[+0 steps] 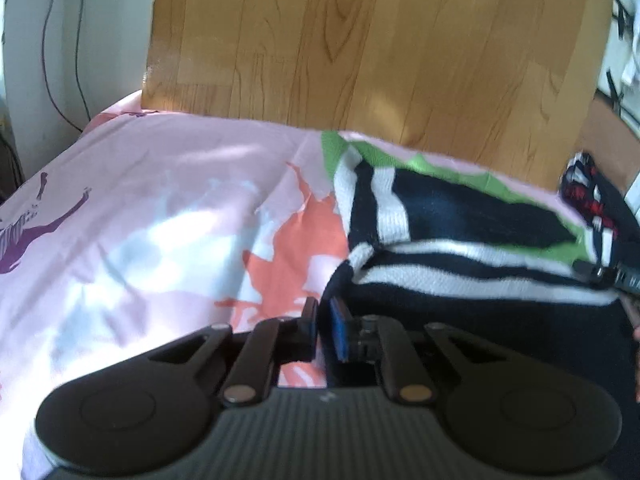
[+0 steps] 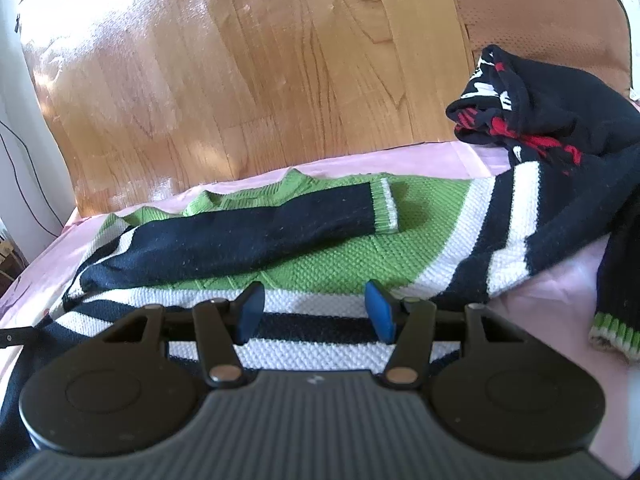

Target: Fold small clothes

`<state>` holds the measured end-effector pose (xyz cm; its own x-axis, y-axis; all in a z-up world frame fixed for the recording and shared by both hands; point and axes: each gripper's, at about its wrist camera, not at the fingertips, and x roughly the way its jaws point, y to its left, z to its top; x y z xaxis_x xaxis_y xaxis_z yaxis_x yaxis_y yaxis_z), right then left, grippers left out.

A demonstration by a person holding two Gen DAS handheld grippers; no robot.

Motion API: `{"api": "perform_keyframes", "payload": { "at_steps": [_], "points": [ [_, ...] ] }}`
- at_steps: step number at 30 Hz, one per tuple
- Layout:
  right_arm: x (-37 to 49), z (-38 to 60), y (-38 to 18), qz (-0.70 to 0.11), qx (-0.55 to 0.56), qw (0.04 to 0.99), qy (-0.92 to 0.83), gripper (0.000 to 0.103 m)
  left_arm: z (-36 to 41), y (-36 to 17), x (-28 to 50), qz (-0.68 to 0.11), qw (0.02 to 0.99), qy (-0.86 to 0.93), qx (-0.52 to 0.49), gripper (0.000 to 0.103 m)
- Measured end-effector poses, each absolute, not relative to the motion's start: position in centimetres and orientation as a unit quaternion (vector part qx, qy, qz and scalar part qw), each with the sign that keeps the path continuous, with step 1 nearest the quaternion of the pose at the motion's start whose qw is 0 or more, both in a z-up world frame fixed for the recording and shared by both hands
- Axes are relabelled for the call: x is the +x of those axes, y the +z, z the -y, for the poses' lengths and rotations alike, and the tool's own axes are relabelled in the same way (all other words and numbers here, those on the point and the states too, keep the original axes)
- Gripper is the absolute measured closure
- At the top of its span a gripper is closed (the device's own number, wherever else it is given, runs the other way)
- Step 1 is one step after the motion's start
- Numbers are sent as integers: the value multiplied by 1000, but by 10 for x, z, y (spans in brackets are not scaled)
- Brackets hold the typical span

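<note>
The green, white and navy striped knit sweater (image 2: pixel 328 256) lay at twelve o'clock of the wide-open, empty right gripper (image 2: pixel 314 310). The left gripper (image 1: pixel 324 330), nearly closed, seemed to pinch the sweater's navy edge at its two o'clock.

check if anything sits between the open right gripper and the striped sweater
Nothing visible does. The right gripper hovers open directly over the green, white and navy striped sweater; the black and red garment lies off to the right.

Two black ribbed claw (image 2: pixel 316 312) bodies with round pivot discs, silver rivets, seemingly blue finger pads (image 2: pixel 379 312).
</note>
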<state>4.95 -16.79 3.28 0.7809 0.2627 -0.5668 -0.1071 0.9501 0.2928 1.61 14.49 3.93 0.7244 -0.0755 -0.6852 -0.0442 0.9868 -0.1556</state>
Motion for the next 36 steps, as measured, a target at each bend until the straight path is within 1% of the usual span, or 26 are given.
{"api": "perform_keyframes", "payload": {
  "at_steps": [3, 6, 8, 11, 12, 13, 16, 19, 21, 22, 23, 25, 26, 27, 28, 29, 30, 31, 34, 36],
  "points": [
    [50, 167, 33, -316, 123, 935, 99, 45, -141, 43, 15, -373, 925, 5, -66, 82],
    [49, 167, 33, -316, 125, 935, 99, 44, -149, 61, 15, -347, 932, 1, -105, 82],
    [50, 167, 32, -317, 124, 935, 100, 44, -147, 74, 25, -331, 936, -7, -120, 79],
    [50, 166, 32, -317, 124, 935, 101, 44, -135, 87, 50, -315, 941, -20, -120, 69],
    [50, 168, 32, -317, 128, 934, 102, 44, -130, 89, 62, -312, 942, -23, -119, 64],
    [49, 169, 32, -316, 134, 934, 101, 44, -125, 88, 74, -312, 942, -26, -121, 61],
    [51, 179, 33, -311, 167, 931, 90, 44, -112, 77, 109, -318, 939, -32, -131, 61],
    [56, 202, 31, -309, 239, 919, 60, 44, -108, 54, 138, -330, 932, -20, -147, 61],
    [64, 214, 30, -311, 283, 906, 54, 44, -115, 35, 145, -341, 925, -14, -170, 61],
    [69, 217, 31, -313, 288, 904, 47, 44, -118, 23, 147, -343, 921, -17, -181, 62],
    [76, 218, 33, -316, 285, 904, 32, 44, -121, 21, 142, -329, 927, -21, -180, 62],
    [90, 220, 34, -321, 282, 904, 16, 44, -123, 24, 140, -326, 927, -34, -182, 54],
    [100, 220, 31, -328, 287, 900, 18, 45, -123, 22, 140, -325, 927, -32, -181, 54],
    [107, 219, 28, -333, 289, 897, 18, 56, -122, 21, 141, -328, 927, -32, -179, 54],
    [112, 217, 27, -335, 282, 899, 18, 69, -120, 23, 141, -327, 928, -31, -173, 54],
    [117, 212, 26, -349, 267, 898, 24, 86, -118, 24, 140, -328, 930, -29, -167, 54],
    [116, 209, 29, -349, 250, 903, 19, 91, -116, 25, 141, -328, 931, -28, -159, 54],
    [109, 205, 34, -342, 235, 909, 25, 92, -115, 25, 141, -328, 932, -26, -153, 54],
    [80, 205, 47, -316, 199, 927, 27, 93, -108, 26, 142, -330, 935, -23, -132, 53],
    [73, 208, 38, -336, 190, 922, 13, 92, -102, 27, 143, -330, 937, -23, -112, 48]
  ]
}}
